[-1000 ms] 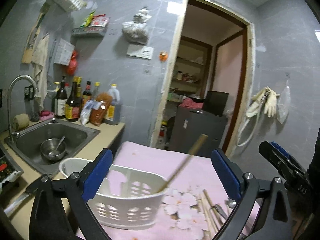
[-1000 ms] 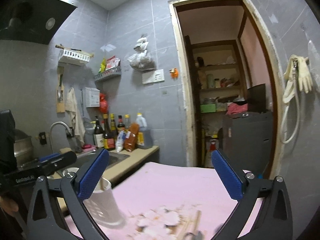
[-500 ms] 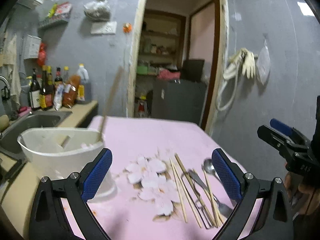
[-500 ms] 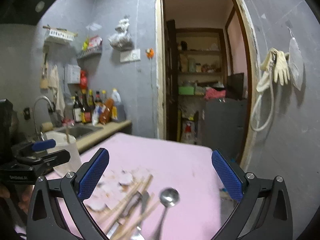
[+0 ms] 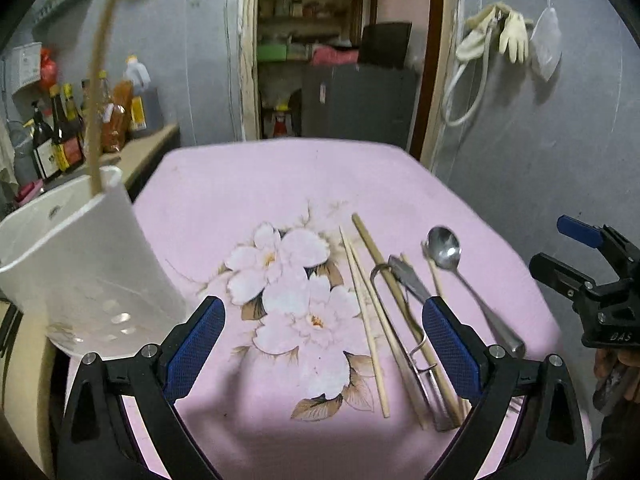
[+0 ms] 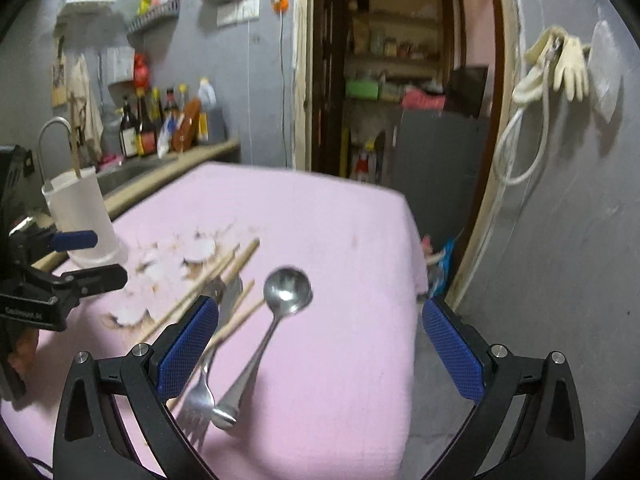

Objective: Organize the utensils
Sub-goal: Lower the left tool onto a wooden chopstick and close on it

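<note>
A white utensil holder stands at the left edge of the pink floral tablecloth, with one chopstick standing in it; it also shows in the right wrist view. Several chopsticks, a fork and a steel spoon lie on the cloth to the right. My left gripper is open and empty above the cloth's flower print. My right gripper is open and empty above the spoon, with the fork and chopsticks by its left finger.
A counter with a sink, a tap and sauce bottles lies left of the table. An open doorway and a dark cabinet are behind. Rubber gloves hang on the right wall. The table's right edge drops to the floor.
Both grippers have swung right and tilted down, from the holder and sink toward the loose utensils. The chopstick stays standing in the holder. Both stay open.
</note>
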The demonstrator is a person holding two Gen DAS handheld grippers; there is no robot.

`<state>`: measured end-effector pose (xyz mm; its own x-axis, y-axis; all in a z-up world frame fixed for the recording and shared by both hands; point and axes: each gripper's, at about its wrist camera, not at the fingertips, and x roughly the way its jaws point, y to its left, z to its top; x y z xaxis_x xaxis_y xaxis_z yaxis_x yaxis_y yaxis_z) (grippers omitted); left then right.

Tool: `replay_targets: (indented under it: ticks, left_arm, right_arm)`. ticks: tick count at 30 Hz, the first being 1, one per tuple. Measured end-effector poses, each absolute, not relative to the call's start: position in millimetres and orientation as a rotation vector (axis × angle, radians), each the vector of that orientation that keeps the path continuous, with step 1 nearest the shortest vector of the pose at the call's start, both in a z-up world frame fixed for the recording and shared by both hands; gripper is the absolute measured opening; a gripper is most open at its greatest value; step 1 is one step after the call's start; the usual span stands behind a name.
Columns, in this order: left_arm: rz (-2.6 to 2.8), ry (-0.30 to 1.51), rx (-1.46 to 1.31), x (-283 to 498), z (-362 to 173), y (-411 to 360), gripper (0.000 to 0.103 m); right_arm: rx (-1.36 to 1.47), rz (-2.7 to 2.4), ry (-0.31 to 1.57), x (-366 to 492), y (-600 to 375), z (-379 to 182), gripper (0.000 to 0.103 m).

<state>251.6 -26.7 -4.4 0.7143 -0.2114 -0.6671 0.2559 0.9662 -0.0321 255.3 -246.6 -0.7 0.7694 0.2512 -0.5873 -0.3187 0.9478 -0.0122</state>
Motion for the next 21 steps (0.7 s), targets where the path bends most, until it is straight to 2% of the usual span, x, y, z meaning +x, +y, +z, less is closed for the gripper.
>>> replay_targets:
  ticks: [2, 3, 5, 7, 9, 11, 13, 17, 21]
  left_arm:
    - [-0.266, 0.772, 0.075, 259, -11, -29, 0.077]
    - [-0.273, 0.798, 0.082, 263, -14, -31, 0.073]
    - [-0.300, 0.848, 0.085, 274, -22, -34, 0.056]
    - [-0.323, 0.900, 0.073, 285, -29, -38, 0.047]
    - [-0.348, 0.941, 0.053, 296, -35, -39, 0.043]
    - [-0.349, 0.965, 0.049, 305, -39, -39, 0.034]
    - [-0.354, 0.975, 0.059, 311, -39, -40, 0.031]
    - [-0.359, 1.009, 0.064, 324, -42, -41, 0.014]
    - [-0.375, 1.034, 0.055, 336, -42, -43, 0.012]
  right_arm:
    - [-0.118, 0.336, 0.667, 262, -244, -8, 0.092]
    - [-0.111, 0.362, 0.702, 267, -244, -13, 0.090]
    - [-0.106, 0.383, 0.751, 274, -241, -20, 0.084]
    - [-0.127, 0.391, 0.784, 279, -237, -26, 0.079]
    - [-0.145, 0.401, 0.815, 284, -233, -31, 0.075]
    - [-0.157, 0.405, 0.838, 288, -231, -34, 0.069]
    - [-0.174, 0.403, 0.857, 293, -229, -36, 0.066]
    - [-0.178, 0.408, 0.880, 304, -228, -40, 0.065]
    - [-0.196, 0.407, 0.891, 315, -222, -41, 0.065]
